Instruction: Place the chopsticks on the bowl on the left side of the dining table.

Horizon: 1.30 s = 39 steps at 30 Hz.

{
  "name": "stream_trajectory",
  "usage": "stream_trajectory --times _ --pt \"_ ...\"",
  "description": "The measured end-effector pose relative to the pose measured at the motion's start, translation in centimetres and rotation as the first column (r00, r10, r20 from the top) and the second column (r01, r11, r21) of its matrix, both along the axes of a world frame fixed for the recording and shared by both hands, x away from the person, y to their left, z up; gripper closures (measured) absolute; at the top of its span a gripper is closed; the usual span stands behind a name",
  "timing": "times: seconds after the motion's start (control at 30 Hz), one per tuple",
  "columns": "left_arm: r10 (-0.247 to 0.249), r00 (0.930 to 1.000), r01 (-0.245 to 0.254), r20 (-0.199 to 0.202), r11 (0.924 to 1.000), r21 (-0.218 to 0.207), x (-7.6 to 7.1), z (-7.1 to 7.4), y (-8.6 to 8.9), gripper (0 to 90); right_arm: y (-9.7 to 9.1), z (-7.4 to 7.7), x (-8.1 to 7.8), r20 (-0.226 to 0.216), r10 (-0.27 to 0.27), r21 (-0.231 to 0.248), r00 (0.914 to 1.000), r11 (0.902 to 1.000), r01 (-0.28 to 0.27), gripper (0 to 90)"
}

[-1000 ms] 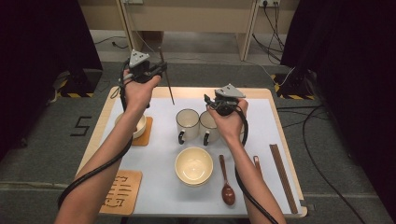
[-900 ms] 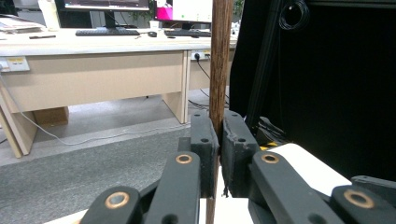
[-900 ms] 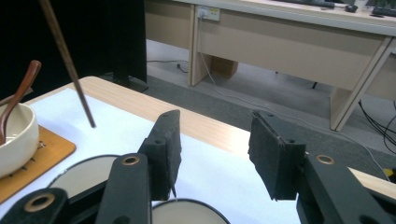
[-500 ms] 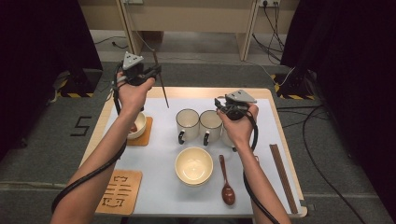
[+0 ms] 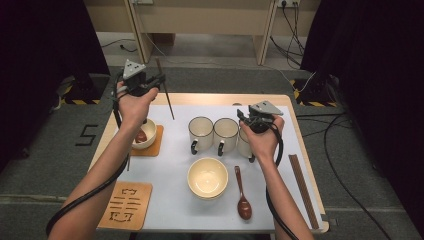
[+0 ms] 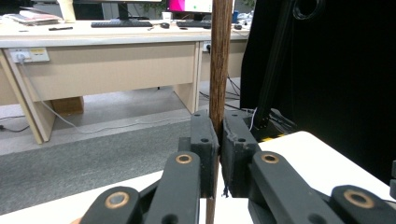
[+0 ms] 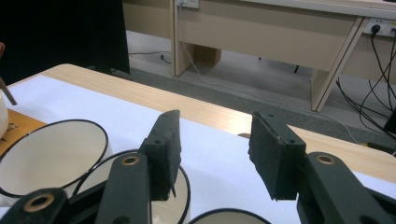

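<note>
Nearest me, at six o'clock on the table [image 5: 280, 100], a carved wooden coaster [image 5: 125, 205] sits toward seven, a cream bowl [image 5: 207, 177] lies at the centre, and a brown wooden spoon [image 5: 242, 195] lies just beside it toward five. A long dark wooden strip [image 5: 302, 190] runs along the four o'clock edge, its near end hard to make out. Farther in, three white mugs stand in a row: the left mug [image 5: 201, 134] and middle mug [image 5: 225, 135] show plainly, while the third mug [image 5: 244, 145] is mostly hidden under the right hand. The right gripper [image 7: 215, 154] hovers above that mug with its jaws apart and nothing between the pads; the right gripper view cuts the mug rims off at its bottom edge. At nine o'clock a small white bowl [image 5: 145, 134] rests on an orange mat [image 5: 152, 145], half covered by the left forearm, with something brown inside that I cannot identify. Farthest off, at eleven o'clock, the left gripper [image 6: 219, 154] is clamped on a dark wooden chopstick [image 6: 220, 60], held roughly upright above the table's far left corner; its top end runs out of the left gripper view.
</note>
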<state>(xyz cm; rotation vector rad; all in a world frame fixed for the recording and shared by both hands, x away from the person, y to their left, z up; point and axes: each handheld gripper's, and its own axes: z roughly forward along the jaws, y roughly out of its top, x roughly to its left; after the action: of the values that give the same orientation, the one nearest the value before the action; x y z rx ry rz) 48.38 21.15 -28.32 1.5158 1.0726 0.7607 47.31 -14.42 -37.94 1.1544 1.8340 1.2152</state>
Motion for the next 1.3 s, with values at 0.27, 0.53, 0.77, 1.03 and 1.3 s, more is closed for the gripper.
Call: stream_trajectory --times 0.27,0.53,0.77,1.03,1.3 --pt "0.005 1.0 -0.005 -0.005 1.0 -0.004 -1.0 -0.1 0.9 83.4 -0.5 -0.4 -0.5 -0.004 -0.006 -0.004 1.0 1.0 0.006 53.7" --pt "0.004 0.9999 -0.004 -0.015 0.9999 -0.016 -1.9 -0.3 1.5 83.4 -1.3 -0.7 -0.9 -0.003 -0.018 -0.008 0.9998 0.9998 0.018 53.7" --pt "0.0 1.0 0.0 -0.009 1.0 -0.009 -3.1 -0.4 2.0 83.4 -2.4 -1.4 -1.8 -0.016 -0.034 0.001 0.9993 0.9994 0.034 53.6" --pt "-0.002 0.9999 0.002 -0.011 1.0 -0.004 -4.0 -0.6 2.4 83.4 -3.3 -2.2 -2.7 -0.019 -0.041 0.001 0.999 0.9992 0.041 53.4" --pt "-0.001 0.9999 0.001 -0.012 1.0 -0.003 -5.0 -0.8 3.1 83.4 -4.1 -2.4 -3.8 -0.008 -0.053 0.012 0.9986 0.9985 0.053 53.4"
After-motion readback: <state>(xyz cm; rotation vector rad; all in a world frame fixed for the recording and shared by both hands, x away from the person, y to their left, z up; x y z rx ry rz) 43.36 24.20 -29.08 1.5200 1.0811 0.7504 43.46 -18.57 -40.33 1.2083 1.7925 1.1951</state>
